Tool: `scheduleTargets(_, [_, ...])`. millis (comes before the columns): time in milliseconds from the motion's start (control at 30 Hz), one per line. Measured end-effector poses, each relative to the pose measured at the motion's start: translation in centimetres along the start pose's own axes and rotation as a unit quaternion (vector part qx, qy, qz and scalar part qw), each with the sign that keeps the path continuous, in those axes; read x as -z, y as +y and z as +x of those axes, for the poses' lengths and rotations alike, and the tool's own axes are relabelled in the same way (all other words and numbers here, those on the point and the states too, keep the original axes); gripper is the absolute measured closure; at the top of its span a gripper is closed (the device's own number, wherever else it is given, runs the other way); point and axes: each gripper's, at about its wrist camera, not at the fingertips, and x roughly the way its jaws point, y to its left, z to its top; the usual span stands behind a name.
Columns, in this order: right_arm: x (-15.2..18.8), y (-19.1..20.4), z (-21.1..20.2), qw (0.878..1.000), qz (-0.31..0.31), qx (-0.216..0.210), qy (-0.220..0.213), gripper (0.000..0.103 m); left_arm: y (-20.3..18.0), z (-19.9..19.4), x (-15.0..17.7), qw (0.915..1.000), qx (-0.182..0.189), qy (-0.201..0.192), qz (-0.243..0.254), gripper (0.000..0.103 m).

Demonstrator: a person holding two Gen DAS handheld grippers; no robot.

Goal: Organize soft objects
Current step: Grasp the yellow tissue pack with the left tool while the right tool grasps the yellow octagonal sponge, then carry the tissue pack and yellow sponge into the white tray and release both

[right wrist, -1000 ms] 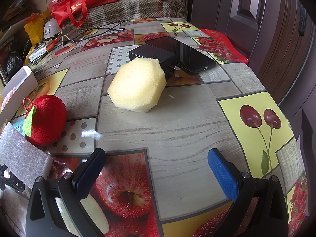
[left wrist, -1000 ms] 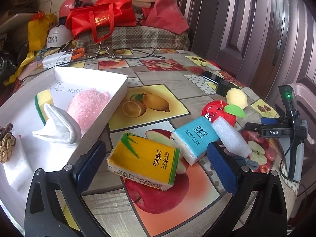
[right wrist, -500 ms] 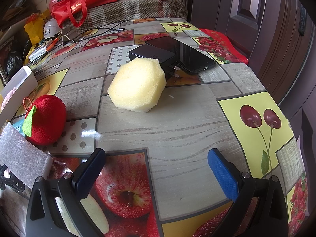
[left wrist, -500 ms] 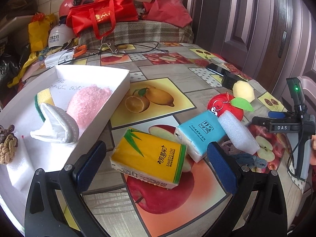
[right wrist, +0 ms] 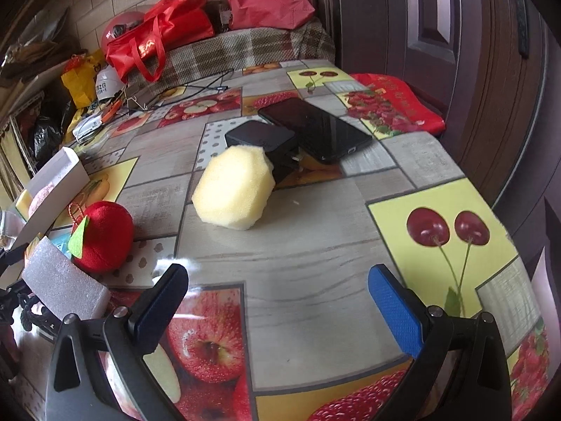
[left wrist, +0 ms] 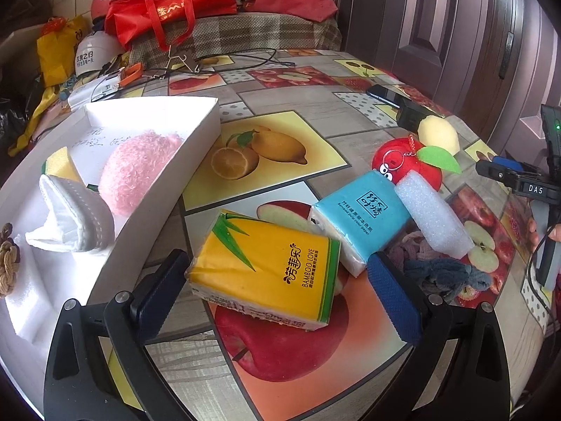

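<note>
My left gripper stands open around the near end of a yellow tissue pack, not closed on it. Behind the pack lie a blue tissue pack, a white foam block, a red plush apple and a pale yellow sponge. At the left sits a white box holding a pink fluffy ball, a folded white cloth and a yellow-green sponge. My right gripper is open over bare tablecloth, short of the pale yellow sponge. The plush apple and foam block lie at its left.
A black phone and a black charger lie just behind the sponge. Grey and pink knitted pieces lie by the foam block. Red bags, helmets and cables crowd the far end. The table edge curves away at the right, beside a dark door.
The left gripper has moved forward, so the yellow tissue pack now reaches between its fingers. The right gripper has tilted up a little; the objects have not moved.
</note>
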Motion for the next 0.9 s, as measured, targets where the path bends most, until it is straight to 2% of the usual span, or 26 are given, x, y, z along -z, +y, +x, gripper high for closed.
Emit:
scheduleTargets(133, [-1.5,1.6,2.1,0.999,-0.044,-0.005,0.011,0.001,-0.2,0.1,0.0,1.0000,-0.002,0.002,0.005,0.000])
scheduleTargets(300, [-3.6,4.4,5.2,0.995,-0.087,0.037,0.019,0.006,-0.3,0.6,0.0,0.9998,-0.009,0.014,0.007,0.005])
scheduleTargets(367, [-4.0,5.2,6.4,0.993,-0.099,0.055,0.033,0.009,-0.3,0.7,0.0,0.9998,-0.008,0.018,0.007,0.011])
scheduleTargets(400, [-4.0,5.5,7.1,0.992,-0.106,0.058,0.047,0.022,-0.3,0.8,0.0,0.9998,-0.009,0.019,0.006,0.013])
scheduleTargets(467, [-4.1,5.5,7.1,0.994,-0.095,0.039,0.048,0.040,-0.1,0.7,0.0,0.9998,-0.007,0.018,0.003,0.029])
scheduleTargets(567, [-3.4,5.4,6.4,0.995,-0.092,0.024,0.041,0.046,0.0,0.3,0.1,1.0000,0.004,0.006,0.000,0.029])
scheduleTargets(633, [-3.0,4.8,4.8,0.997,-0.073,-0.004,0.018,0.047,0.0,-0.4,0.1,0.9999,0.006,-0.011,0.001,0.029])
scheduleTargets(733, [-2.2,4.5,1.3,0.996,-0.058,-0.031,-0.055,0.048,-0.5,-1.8,0.2,0.9989,-0.008,-0.046,0.010,0.029])
scheduleTargets(833, [-0.6,4.9,-2.4,0.988,-0.057,-0.060,-0.133,0.048,-1.0,-3.6,0.6,0.9947,-0.039,-0.093,0.020,0.029])
scheduleTargets(900, [0.5,5.9,-4.3,0.980,-0.067,-0.077,-0.169,0.047,-1.3,-4.8,1.0,0.9902,-0.056,-0.126,0.023,0.029])
